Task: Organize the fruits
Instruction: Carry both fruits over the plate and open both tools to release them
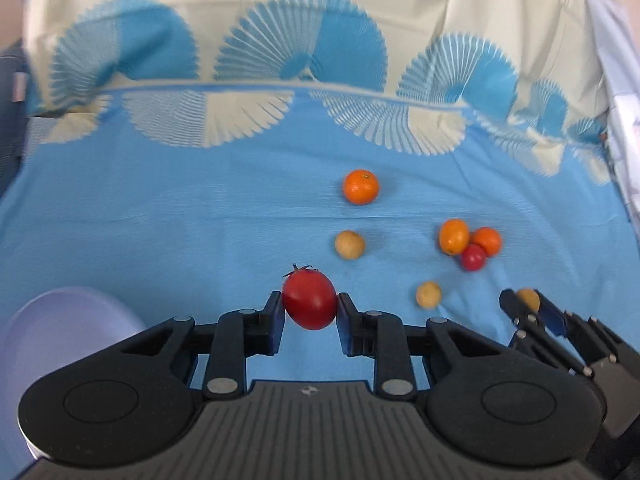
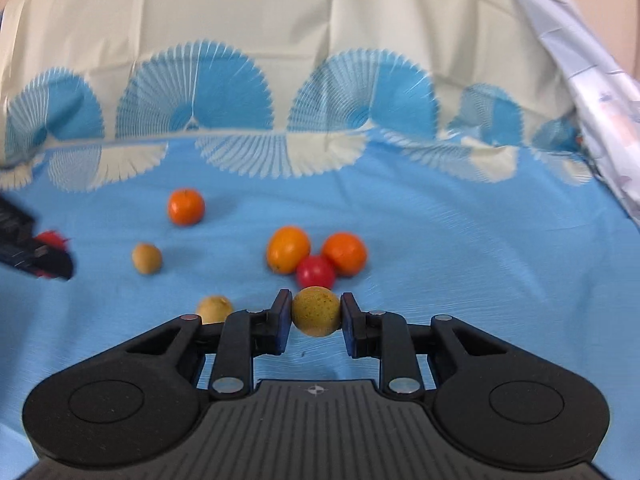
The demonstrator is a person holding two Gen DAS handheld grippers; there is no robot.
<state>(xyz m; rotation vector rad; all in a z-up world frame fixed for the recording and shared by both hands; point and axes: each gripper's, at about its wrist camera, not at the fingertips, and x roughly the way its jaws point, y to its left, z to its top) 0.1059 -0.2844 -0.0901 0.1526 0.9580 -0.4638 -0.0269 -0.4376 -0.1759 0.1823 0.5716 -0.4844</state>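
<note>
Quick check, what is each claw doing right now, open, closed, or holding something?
Left claw: closed on the red tomato, pinched between both fingers.
Right claw: closed on a tan-yellow round fruit, held between both fingers.

We read no words, numbers or brand names in either view; the only sign is a small round emblem (image 1: 308, 391) moulded on each gripper's ribbed body (image 2: 316, 391).

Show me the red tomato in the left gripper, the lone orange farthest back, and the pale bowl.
Red tomato (image 1: 310, 300), left wrist view, middle of its skin.
Lone orange (image 1: 361, 187), left wrist view, its center.
Pale bowl (image 1: 60, 320), left wrist view, its outer wall.
</note>
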